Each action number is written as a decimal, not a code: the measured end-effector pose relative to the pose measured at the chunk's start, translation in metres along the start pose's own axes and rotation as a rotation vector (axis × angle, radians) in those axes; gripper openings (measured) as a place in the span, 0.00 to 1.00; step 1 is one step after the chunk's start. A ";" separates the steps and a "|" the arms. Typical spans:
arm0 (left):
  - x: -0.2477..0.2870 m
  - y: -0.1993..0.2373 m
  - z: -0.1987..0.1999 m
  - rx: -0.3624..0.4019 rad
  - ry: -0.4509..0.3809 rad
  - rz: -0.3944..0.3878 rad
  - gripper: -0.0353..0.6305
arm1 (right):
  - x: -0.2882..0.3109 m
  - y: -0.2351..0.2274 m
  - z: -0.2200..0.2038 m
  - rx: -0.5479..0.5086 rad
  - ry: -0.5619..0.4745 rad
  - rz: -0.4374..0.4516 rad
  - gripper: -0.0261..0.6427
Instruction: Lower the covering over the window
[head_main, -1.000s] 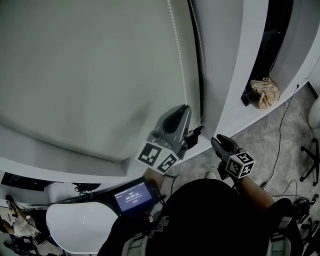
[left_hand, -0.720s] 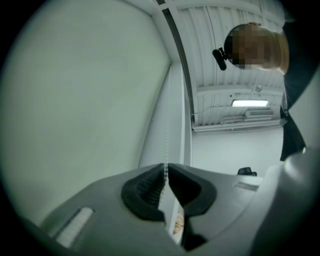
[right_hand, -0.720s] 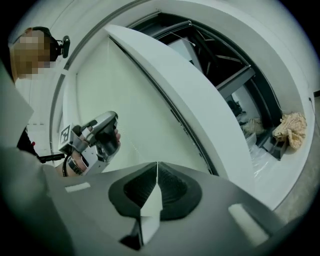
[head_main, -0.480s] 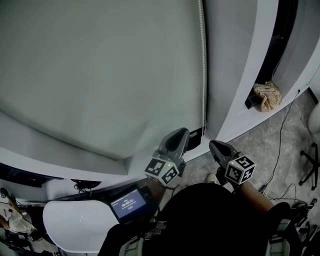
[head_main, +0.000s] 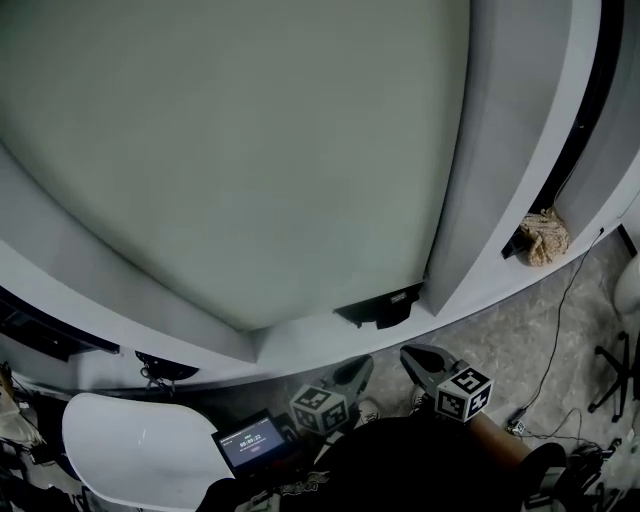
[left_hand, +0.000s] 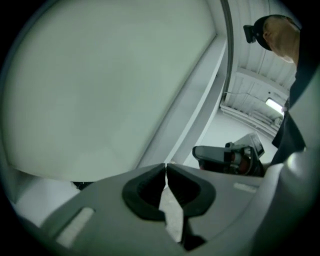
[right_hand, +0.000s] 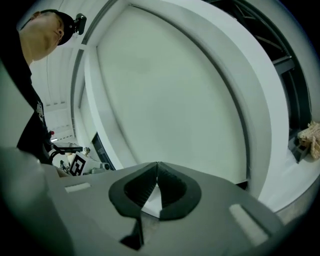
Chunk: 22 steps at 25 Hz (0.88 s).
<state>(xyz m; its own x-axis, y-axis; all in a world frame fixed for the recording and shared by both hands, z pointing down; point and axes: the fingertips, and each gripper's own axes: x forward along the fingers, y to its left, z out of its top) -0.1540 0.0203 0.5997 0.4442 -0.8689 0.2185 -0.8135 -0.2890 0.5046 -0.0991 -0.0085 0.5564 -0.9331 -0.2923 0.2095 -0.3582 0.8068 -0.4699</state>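
Two grey hand-held claws, the left gripper (head_main: 358, 366) and the right gripper (head_main: 408, 354), hung low beneath the white window sill (head_main: 300, 347), each with its jaws pressed together on nothing. Above them the pale grey-green fabric roller blind (head_main: 250, 150) covered the window, its bottom edge close to the sill, apart from both.

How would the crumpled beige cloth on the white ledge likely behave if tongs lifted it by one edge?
The crumpled beige cloth lies bunched in irregular folds, so it is probably floppy and would drape rather than hold shape. It looks thin, so likely light. Heaped on the white ledge, it seems unlikely to roll or break.
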 end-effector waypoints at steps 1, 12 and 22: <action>-0.005 -0.002 -0.005 0.002 0.007 0.000 0.07 | 0.000 0.005 -0.007 -0.004 0.012 0.012 0.05; -0.043 -0.054 -0.025 0.066 -0.084 0.120 0.07 | -0.048 0.047 -0.032 -0.085 0.010 0.182 0.05; -0.062 -0.194 -0.083 0.036 -0.141 0.203 0.07 | -0.189 0.057 -0.070 -0.019 0.018 0.216 0.05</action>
<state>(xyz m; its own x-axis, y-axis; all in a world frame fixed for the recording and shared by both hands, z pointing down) 0.0080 0.1637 0.5579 0.2155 -0.9573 0.1928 -0.8949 -0.1146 0.4313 0.0593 0.1283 0.5499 -0.9874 -0.1022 0.1210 -0.1489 0.8591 -0.4897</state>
